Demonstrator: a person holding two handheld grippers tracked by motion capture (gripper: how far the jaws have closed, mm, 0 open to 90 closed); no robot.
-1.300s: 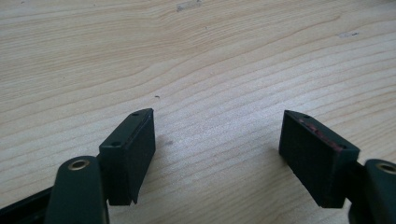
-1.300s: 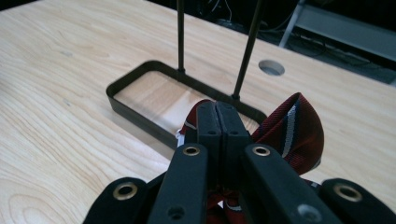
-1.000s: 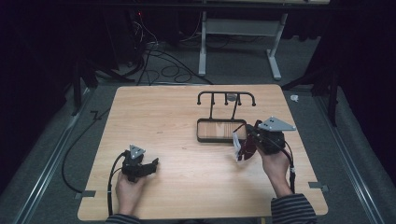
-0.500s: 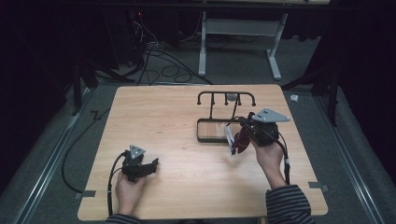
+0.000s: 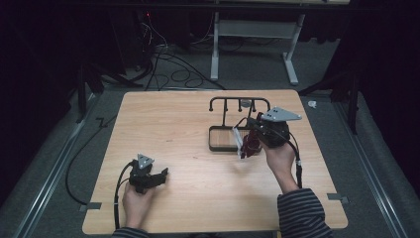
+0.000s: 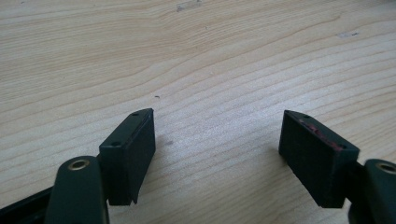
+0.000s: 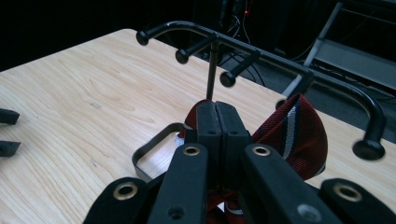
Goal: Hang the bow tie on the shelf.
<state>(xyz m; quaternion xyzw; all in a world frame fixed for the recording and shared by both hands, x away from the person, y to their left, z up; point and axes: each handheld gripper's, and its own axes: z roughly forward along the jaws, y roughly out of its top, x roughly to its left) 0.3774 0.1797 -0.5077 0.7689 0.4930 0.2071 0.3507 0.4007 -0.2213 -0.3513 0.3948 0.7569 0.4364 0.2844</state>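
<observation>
Right tool (image 5: 246,142): clamped tight on a red striped necktie (image 7: 292,135), centre-right of frame, lifted toward the black hook rack (image 5: 240,103), likely for hanging.
Left tool (image 5: 157,177): jaws wide, idle on the worktop (image 5: 168,124), lower left.

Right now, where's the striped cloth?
High view, right of centre: the striped cloth hangs pinched in the right gripper, above the black rack tray's right edge.

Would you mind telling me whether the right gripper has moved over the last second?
Yes: the right gripper, shut on the striped cloth, moved up-table toward the black rack.
</observation>
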